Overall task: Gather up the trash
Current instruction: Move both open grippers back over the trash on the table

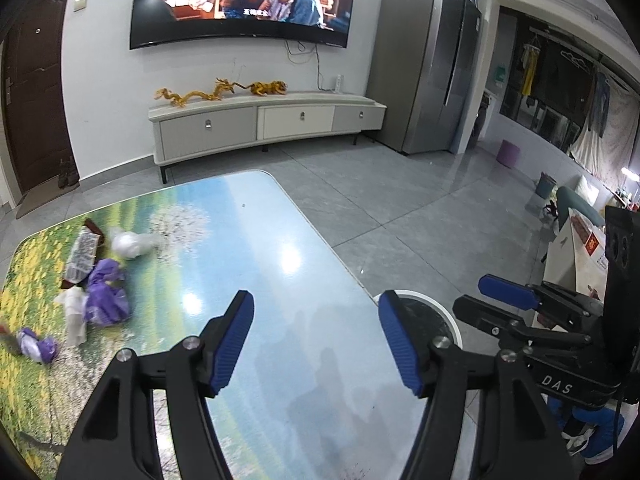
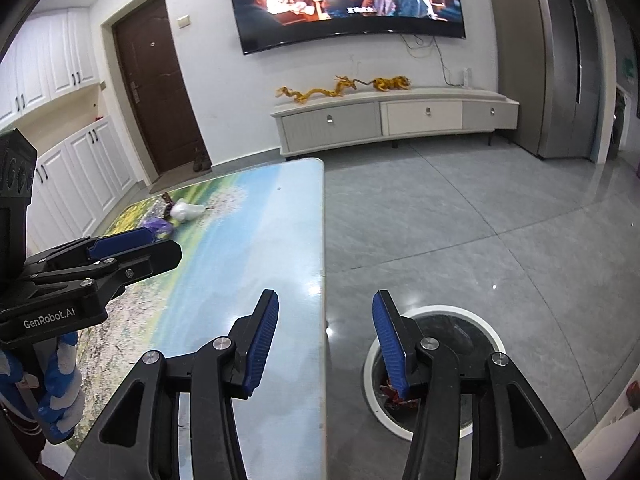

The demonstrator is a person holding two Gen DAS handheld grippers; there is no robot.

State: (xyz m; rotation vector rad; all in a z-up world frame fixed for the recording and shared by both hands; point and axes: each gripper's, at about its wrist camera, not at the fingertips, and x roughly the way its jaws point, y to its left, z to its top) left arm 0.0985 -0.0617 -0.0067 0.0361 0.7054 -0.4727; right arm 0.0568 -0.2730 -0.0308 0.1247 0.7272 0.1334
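Both grippers — left gripper (image 1: 316, 344), right gripper (image 2: 324, 344) — gape wide, empty; wrappers (image 1: 106, 294) litter the table (image 1: 260, 240) beside the bin (image 2: 460, 316).

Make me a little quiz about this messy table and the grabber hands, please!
1. True or false: the left gripper is squeezing a piece of trash.
2. Which is nearer the bin: A) the right gripper, or B) the purple wrappers?
3. Fill in: the crumpled white tissue lies on the ____.

Key: 1 false, its jaws stand open and empty. 2 A, it hangs right above the bin, beside the table. 3 table.
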